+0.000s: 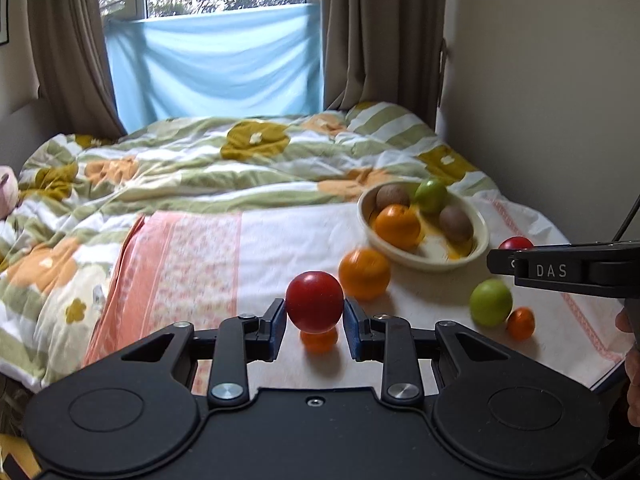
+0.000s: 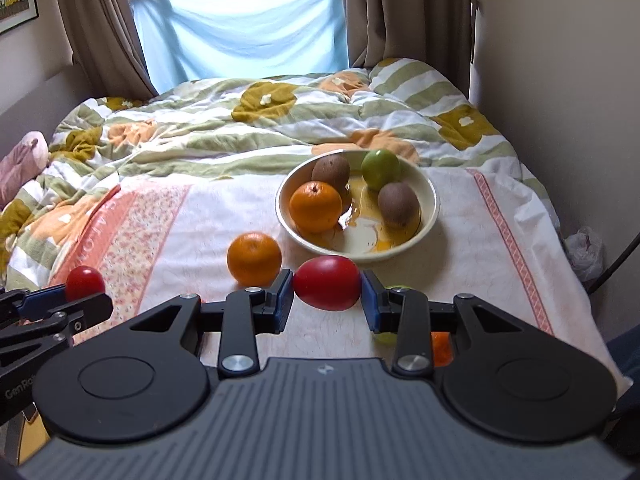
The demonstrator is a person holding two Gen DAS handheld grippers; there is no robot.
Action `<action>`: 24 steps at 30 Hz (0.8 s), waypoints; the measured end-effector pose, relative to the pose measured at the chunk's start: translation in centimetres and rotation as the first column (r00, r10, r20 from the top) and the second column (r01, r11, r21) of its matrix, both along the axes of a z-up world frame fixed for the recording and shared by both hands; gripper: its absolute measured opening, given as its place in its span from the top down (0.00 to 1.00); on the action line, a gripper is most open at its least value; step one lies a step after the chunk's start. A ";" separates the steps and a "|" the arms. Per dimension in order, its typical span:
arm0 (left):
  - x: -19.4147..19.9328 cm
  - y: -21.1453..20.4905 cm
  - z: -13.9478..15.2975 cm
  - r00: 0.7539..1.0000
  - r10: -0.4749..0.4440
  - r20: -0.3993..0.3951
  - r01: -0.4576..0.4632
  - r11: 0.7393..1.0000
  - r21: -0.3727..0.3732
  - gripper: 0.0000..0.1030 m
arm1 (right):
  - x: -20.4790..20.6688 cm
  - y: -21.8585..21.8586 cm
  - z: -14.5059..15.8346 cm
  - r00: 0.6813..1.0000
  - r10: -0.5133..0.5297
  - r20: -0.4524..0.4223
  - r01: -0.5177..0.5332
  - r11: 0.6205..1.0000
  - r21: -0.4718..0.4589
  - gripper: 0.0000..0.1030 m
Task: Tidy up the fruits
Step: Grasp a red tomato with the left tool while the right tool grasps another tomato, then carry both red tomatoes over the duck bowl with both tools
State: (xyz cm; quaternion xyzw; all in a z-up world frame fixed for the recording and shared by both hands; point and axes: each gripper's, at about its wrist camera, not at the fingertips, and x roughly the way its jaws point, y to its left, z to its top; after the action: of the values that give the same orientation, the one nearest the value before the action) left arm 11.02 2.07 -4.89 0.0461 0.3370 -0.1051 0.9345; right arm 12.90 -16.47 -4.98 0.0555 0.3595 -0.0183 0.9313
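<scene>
Left gripper (image 1: 314, 312) pinches a red apple (image 1: 314, 301); right gripper (image 2: 327, 294) pinches another red fruit (image 2: 327, 283), both nearer than the bowl (image 2: 428, 216). Only the left view shows a green apple (image 1: 490, 303) beside a small orange (image 1: 520, 323) clearly.

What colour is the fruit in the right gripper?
Red: the fruit, clamped in the right gripper, shows best in the right wrist view.
</scene>
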 end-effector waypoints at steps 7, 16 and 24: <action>3.0 -3.3 1.9 0.998 -0.047 0.042 0.046 0.999 0.007 0.67 | 2.6 -3.3 2.1 1.000 0.016 0.021 -0.016 1.000 -0.003 0.51; 9.5 -9.1 1.7 0.995 -0.093 0.026 0.093 0.996 -0.011 0.67 | 8.8 -8.4 2.1 0.999 0.039 0.005 -0.039 0.999 0.012 0.51; 15.5 -14.2 -0.7 0.992 -0.126 -0.019 0.126 0.992 0.004 0.67 | 14.7 -12.4 0.5 0.997 0.069 -0.038 -0.068 0.998 0.012 0.51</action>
State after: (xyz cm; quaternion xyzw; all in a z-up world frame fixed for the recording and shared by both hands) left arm 26.53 -12.12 -5.55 0.0685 0.3425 -0.1635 0.9226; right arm 27.59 -28.90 -4.46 0.0477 0.3793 0.0145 0.9239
